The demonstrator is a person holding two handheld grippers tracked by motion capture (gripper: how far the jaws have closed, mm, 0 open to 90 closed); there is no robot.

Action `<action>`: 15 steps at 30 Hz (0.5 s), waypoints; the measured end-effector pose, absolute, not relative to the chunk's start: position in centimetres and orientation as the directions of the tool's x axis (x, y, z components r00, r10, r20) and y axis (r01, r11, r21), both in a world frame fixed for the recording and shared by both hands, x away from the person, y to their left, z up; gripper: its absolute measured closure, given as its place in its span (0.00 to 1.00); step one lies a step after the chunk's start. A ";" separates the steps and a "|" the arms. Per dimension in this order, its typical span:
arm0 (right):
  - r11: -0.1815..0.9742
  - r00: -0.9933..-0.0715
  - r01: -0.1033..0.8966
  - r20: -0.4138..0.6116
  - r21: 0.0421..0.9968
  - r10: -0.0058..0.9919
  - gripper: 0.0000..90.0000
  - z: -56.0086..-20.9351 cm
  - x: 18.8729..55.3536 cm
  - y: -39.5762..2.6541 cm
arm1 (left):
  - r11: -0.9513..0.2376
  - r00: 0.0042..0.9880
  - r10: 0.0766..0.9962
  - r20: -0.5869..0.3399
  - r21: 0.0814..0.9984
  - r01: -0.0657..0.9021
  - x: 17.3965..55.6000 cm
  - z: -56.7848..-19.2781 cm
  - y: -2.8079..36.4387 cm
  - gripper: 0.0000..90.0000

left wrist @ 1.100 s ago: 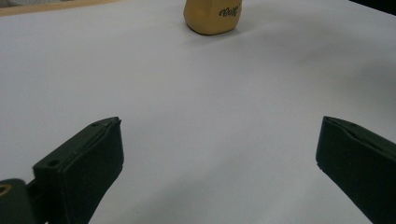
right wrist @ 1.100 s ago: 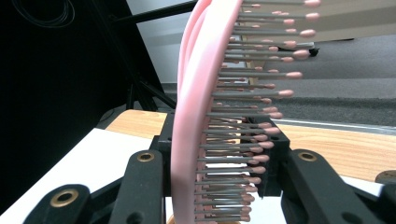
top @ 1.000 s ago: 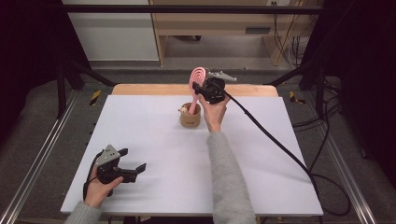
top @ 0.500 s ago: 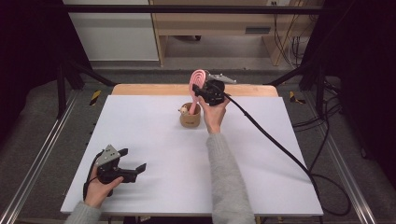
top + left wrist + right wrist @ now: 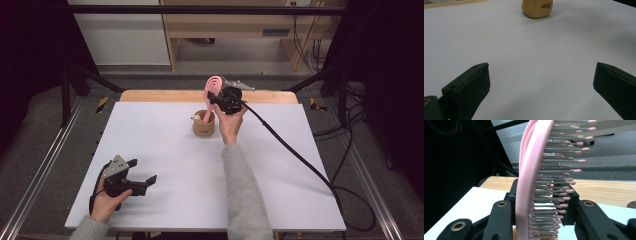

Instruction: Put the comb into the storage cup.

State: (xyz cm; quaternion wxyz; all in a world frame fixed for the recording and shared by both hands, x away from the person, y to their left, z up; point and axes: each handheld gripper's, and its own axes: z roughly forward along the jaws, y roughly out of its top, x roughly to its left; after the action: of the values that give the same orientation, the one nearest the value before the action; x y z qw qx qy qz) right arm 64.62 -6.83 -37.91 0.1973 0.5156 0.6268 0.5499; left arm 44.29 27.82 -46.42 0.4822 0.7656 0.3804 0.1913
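- Right gripper (image 5: 216, 98) held up over far-centre of the white tabletop (image 5: 165, 130), by the person's right hand (image 5: 231, 122); grey-sleeved forearm runs up from bottom edge.
- Its fingers (image 5: 500, 220) are clenched on a pink hairbrush (image 5: 212, 95). In right gripper view the brush (image 5: 529, 182) stands upright betw. the two black fingers: pink back twd the one at left of that view, bristles w/ pink tips pointing twd the other.
- Brush head rises well above the fingers; grip sits on lower part of the head, approx. where the bristles start.
- Brush handle goes down into a tan cup (image 5: 204, 124) just below the gripper. Can't tell if handle end touches cup bottom.
- Cup stands upright on tabletop, near far edge, centre. Smth small and pale at its rim on the left, too small to ID.
- Black cable (image 5: 290, 150) trails from right gripper across tabletop to the right, off the edge.
- Left gripper (image 5: 141, 173) low at near-left corner of tabletop, in the left hand (image 5: 106, 200). Fingers (image 5: 471, 87) released, spread wide, nothing betw. them but bare white surface.
- In left gripper view the cup (image 5: 537, 8) sits far ahead, dark script on its side, well apart from those fingers.
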 end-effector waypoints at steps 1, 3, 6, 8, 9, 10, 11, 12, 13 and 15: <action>-0.137 -0.390 0.430 0.321 0.892 0.863 0.69 -37.9 64.6 -6.8 | -0.245 0.637 0.767 -0.074 0.884 0.398 44.3 -46.4 27.8 0.01; -0.139 -0.389 0.430 0.322 0.892 0.863 0.69 -37.9 64.6 -6.9 | -0.246 0.637 0.767 -0.074 0.884 0.398 44.3 -46.4 27.8 0.01; -0.145 -0.385 0.431 0.327 0.891 0.863 0.69 -38.0 64.6 -7.0 | -0.246 0.638 0.767 -0.074 0.884 0.398 44.3 -46.4 27.8 0.01; -0.148 -0.382 0.433 0.330 0.889 0.863 0.69 -38.0 64.7 -7.1 | -0.246 0.638 0.767 -0.074 0.884 0.398 44.3 -46.4 27.8 0.01; -0.150 -0.382 0.434 0.332 0.888 0.863 0.69 -38.0 64.7 -7.1 | -0.246 0.638 0.767 -0.074 0.884 0.398 44.3 -46.4 27.8 0.01; -0.151 -0.381 0.435 0.333 0.888 0.863 0.69 -38.0 64.7 -7.2 | -0.246 0.637 0.767 -0.074 0.884 0.398 44.3 -46.4 27.8 0.01; -0.153 -0.379 0.435 0.335 0.887 0.863 0.69 -38.1 64.7 -7.2 | -0.246 0.637 0.767 -0.074 0.884 0.398 44.3 -46.4 27.8 0.01; -0.156 -0.377 0.436 0.337 0.887 0.863 0.69 -38.1 64.7 -7.3 | -0.246 0.637 0.767 -0.074 0.884 0.398 44.3 -46.4 27.8 0.01; -0.158 -0.375 0.437 0.339 0.885 0.863 0.69 -38.1 64.7 -7.3 | -0.246 0.637 0.767 -0.073 0.884 0.398 44.3 -46.4 27.8 0.01; -0.164 -0.372 0.438 0.345 0.884 0.862 0.69 -38.1 64.7 -7.4 | -0.247 0.637 0.767 -0.073 0.884 0.398 44.3 -46.4 27.8 0.01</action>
State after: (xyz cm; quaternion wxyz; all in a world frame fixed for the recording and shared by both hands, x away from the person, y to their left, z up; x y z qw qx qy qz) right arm 64.69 -7.45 -38.15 0.1920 0.5264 0.6172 0.5524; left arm 44.28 27.80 -46.43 0.4818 0.7658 0.3803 0.1917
